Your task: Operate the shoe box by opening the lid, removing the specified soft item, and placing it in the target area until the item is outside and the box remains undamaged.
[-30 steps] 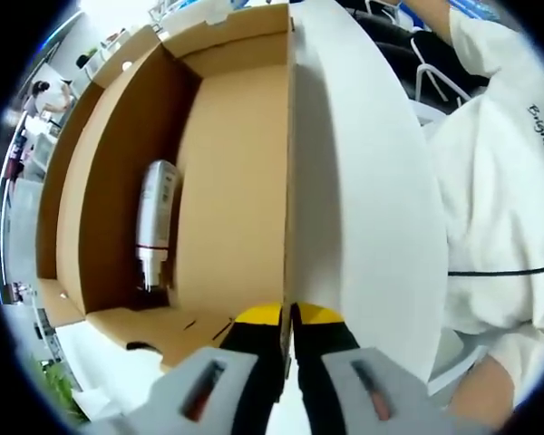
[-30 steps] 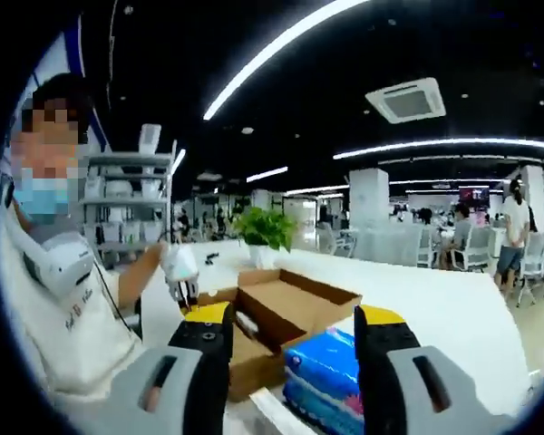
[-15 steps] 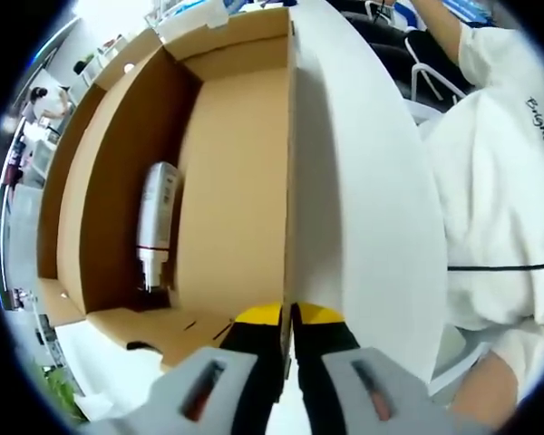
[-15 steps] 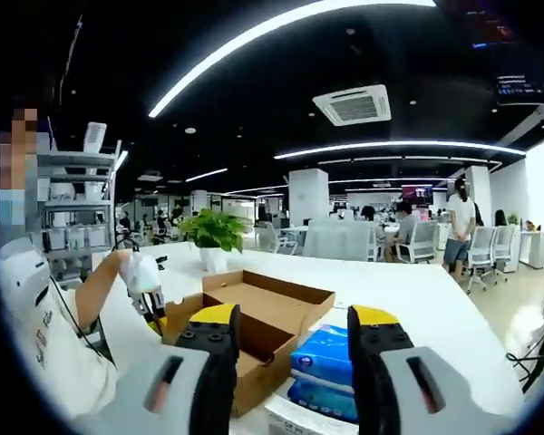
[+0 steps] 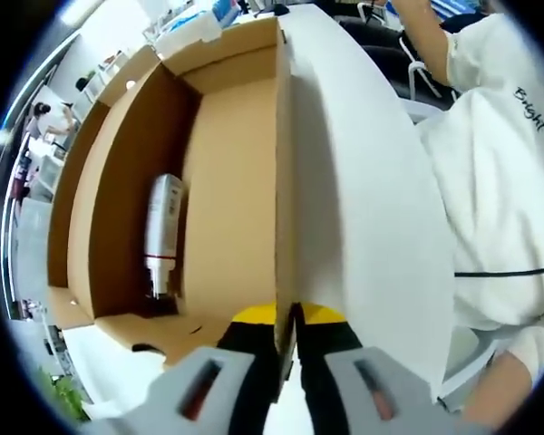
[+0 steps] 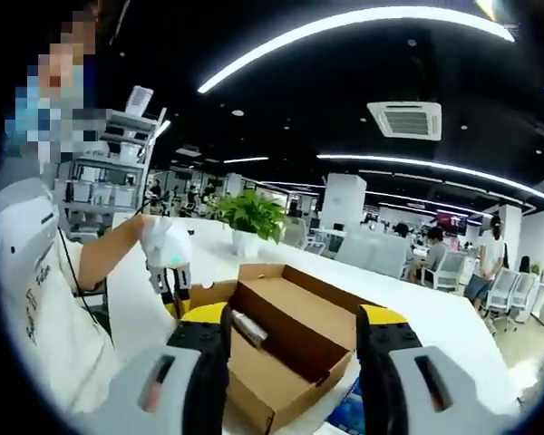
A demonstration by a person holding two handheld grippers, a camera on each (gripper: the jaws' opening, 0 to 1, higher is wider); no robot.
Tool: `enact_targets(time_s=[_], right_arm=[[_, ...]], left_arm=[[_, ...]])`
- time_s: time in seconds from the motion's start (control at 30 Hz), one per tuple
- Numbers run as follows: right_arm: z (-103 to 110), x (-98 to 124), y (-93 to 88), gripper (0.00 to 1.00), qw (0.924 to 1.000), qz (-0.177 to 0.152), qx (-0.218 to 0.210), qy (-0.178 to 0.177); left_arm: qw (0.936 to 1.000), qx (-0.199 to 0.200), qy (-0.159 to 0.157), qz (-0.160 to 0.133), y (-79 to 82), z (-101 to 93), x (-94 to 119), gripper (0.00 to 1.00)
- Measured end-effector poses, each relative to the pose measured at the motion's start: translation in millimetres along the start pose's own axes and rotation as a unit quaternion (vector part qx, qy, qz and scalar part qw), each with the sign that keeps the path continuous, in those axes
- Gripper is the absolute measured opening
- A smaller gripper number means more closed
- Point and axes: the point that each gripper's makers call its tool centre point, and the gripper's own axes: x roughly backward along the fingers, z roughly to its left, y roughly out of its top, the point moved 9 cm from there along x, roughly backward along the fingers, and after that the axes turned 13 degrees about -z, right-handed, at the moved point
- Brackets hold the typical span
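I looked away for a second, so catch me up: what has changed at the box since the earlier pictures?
Little at the box itself. The left gripper stays shut on the edge of the lid, holding the cardboard box open, and the white item still lies inside against a wall. The right gripper remains open and empty, but its view has swung toward the box, so the blue pack now sits low in that view.

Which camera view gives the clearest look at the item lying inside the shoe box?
The left gripper view: the white item lies in plain sight on the shoe box floor. In the right gripper view, only a pale sliver of it shows beside that gripper's finger.
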Motion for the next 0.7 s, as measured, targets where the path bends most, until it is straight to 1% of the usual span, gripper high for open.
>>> enact_targets(time_s=[0.03, 0.07, 0.1, 0.17, 0.2, 0.23, 0.27, 0.3, 0.33, 0.37, 0.4, 0.47, 0.53, 0.57, 0.63, 0.67, 0.7], right_arm=[[-3, -6, 2.8, 0.39, 0.9998, 0.001, -0.012, -0.013], [-4, -10, 5.1, 0.36, 0.9998, -0.002, -0.015, -0.011], [-2, -14, 8.1, 0.35, 0.9999, -0.004, -0.013, 0.0], [-2, -18, 14.7, 0.35, 0.9999, -0.012, -0.01, -0.004], [-2, -19, 17.8, 0.37, 0.9995, -0.027, -0.012, -0.01], [-2, -20, 18.4, 0.39, 0.9991, -0.034, -0.021, -0.014], [0, -20, 17.1, 0.43, 0.9992, -0.026, -0.025, -0.017], [0, -21, 16.4, 0.46, 0.9991, -0.028, -0.025, -0.02], [1, -21, 15.6, 0.46, 0.999, -0.029, -0.025, -0.023], [1, -21, 14.8, 0.42, 0.9989, -0.03, -0.025, -0.026], [7, -22, 8.1, 0.4, 0.9996, -0.009, 0.0, -0.025], [7, -22, 6.7, 0.35, 0.9989, -0.011, 0.005, -0.045], [8, -22, 3.2, 0.36, 0.9986, 0.0, 0.021, -0.048], [8, -21, -2.2, 0.37, 0.9976, 0.017, 0.032, -0.059], [9, -21, -5.6, 0.38, 0.9976, 0.017, 0.031, -0.059], [9, -19, -9.1, 0.37, 0.9969, 0.017, 0.022, -0.073], [8, -17, -10.0, 0.37, 0.9959, 0.003, 0.023, -0.088]], left_arm=[[1.0, 0.005, -0.002, 0.001, 0.3, 0.6, 0, 0.05], [0.9999, 0.01, -0.004, 0.004, 0.7, 1.2, 0, 0.05], [0.9998, 0.016, -0.007, 0.007, 1.1, 1.9, -1, 0.05], [0.9996, 0.026, -0.008, 0.008, 1.1, 2.3, 0, 0.05], [0.9995, 0.03, -0.009, 0.007, 1.0, 2.4, 0, 0.05], [0.9994, 0.032, -0.009, 0.006, 0.9, 2.0, 0, 0.05], [0.9994, 0.034, -0.009, 0.005, 1.0, 1.8, 0, 0.05], [0.9994, 0.033, -0.007, 0.004, 0.8, 1.3, 0, 0.05], [0.9995, 0.032, -0.006, 0.003, 0.6, 0.9, 0, 0.05], [0.9995, 0.031, -0.004, 0.002, 0.4, 0.4, 1, 0.05], [0.9995, 0.03, -0.003, 0.001, 0.2, 0.0, 1, 0.05], [0.9995, 0.032, -0.007, -0.002, 0.5, 1.6, 1, 0.05], [0.9993, 0.036, -0.007, 0.003, 1.5, 1.6, 0, 0.05], [0.9994, 0.024, -0.01, 0.02, 0.6, 1.3, 0, 0.05], [0.9992, 0.021, -0.015, 0.031, 2.1, -0.4, -1, 0.07], [0.9989, 0.023, -0.016, 0.037, 2.5, 0.3, -2, 0.06], [0.9989, 0.024, -0.016, 0.037, 2.4, 0.6, -1, 0.06]])
